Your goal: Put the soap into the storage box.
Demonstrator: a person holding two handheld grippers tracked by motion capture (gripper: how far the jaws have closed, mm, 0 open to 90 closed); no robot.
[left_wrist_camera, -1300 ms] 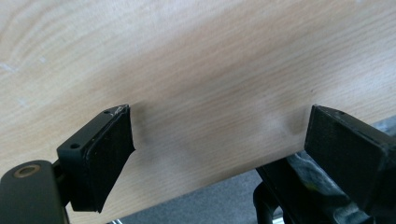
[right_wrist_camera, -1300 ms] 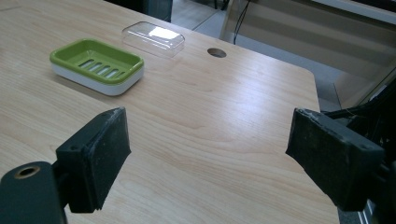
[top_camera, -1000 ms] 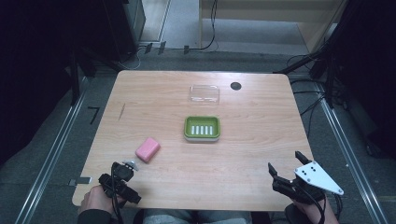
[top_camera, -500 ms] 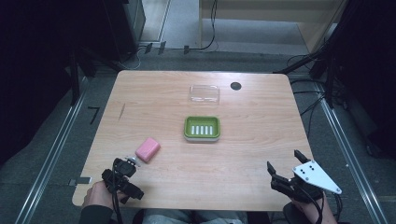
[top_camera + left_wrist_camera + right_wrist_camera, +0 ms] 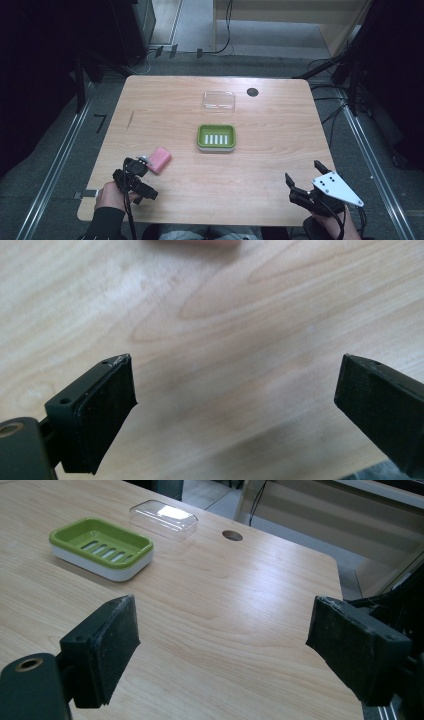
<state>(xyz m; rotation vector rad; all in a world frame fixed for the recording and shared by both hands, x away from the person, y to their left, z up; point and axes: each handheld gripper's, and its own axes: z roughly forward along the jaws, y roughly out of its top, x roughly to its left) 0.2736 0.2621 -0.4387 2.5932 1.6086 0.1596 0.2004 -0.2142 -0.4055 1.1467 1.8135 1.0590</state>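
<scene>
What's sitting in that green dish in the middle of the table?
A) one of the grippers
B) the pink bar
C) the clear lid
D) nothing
D: the green dish shows only its bare slotted floor, while the pink bar lies on the wood by the left gripper and the clear lid rests beyond the dish.

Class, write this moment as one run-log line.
left gripper: open, beside pink soap | right gripper: open, holding nothing | green soap dish: empty, mid-table | clear lid: behind dish
</scene>
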